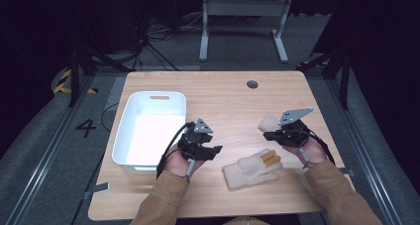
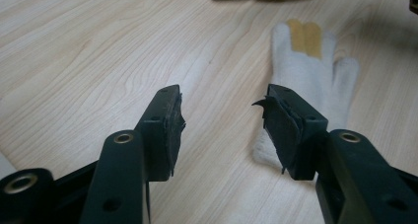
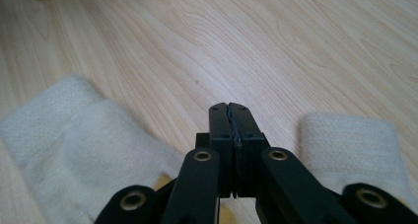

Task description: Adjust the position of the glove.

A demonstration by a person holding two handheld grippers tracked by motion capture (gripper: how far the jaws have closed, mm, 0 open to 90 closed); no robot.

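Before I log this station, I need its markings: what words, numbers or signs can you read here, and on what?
"4": dark numeral marked on the grey floor left of the table.
Yellow-and-black hazard stripes on the floor farther back: a sign, no text.
Nothing readable on the white bin, gloves or grippers.

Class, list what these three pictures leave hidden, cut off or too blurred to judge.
1. Second glove, high view: mostly hidden behind the right gripper.
2. Same glove, left gripper view: cut off by the top edge.
3. Tub floor, high view: washed out by glare.
4. Glove fingertip patches: material unclear.
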